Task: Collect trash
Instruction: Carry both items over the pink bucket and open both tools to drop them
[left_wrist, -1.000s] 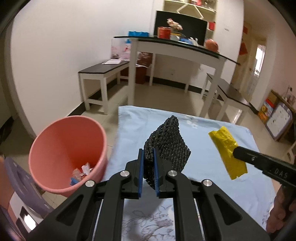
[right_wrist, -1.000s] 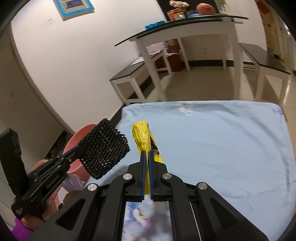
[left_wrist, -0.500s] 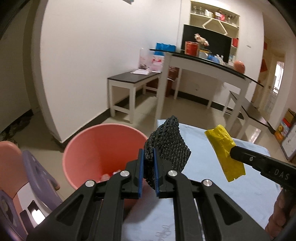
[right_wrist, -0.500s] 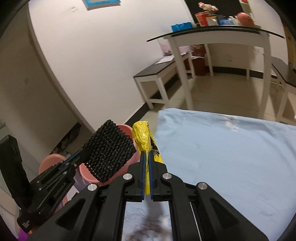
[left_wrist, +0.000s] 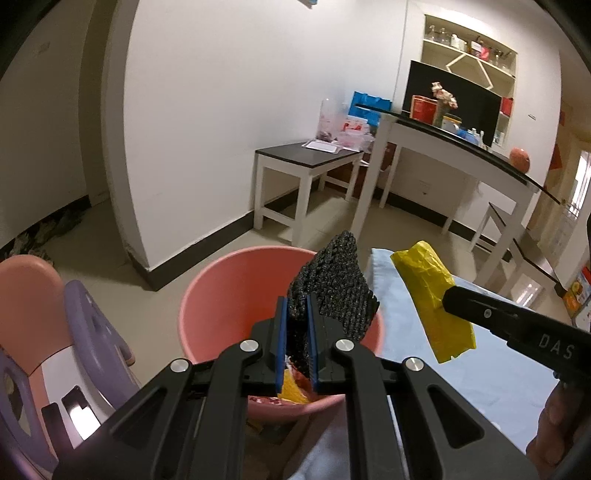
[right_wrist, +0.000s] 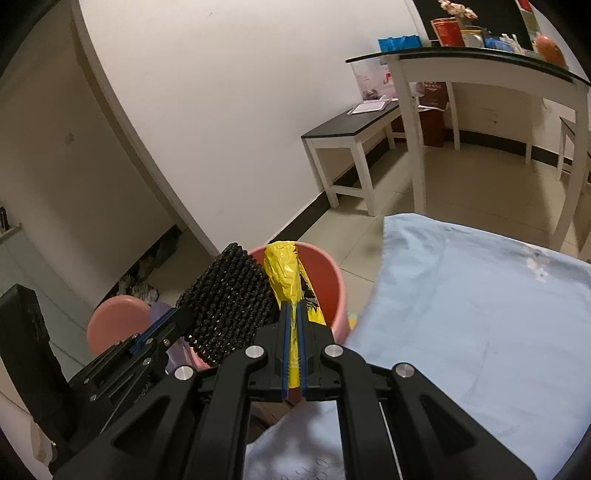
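The black mesh pad (left_wrist: 332, 291) hangs above the pink bin (left_wrist: 229, 295), pinched between the blue-lined fingers of the left gripper (left_wrist: 295, 306), which are nearly closed on it; just beside it, over the bin's rim on the side towards the blue cloth (right_wrist: 480, 314), the yellow wrapper (right_wrist: 282, 275) is clamped by the right gripper (right_wrist: 292, 321), its fingers pressed tight together on the thin plastic (scraps already lie in the bin); a purple and pink chair (left_wrist: 85, 332) stands beside the bin.

Black mesh pad (left_wrist: 332, 291) over pink bucket (left_wrist: 225, 295)
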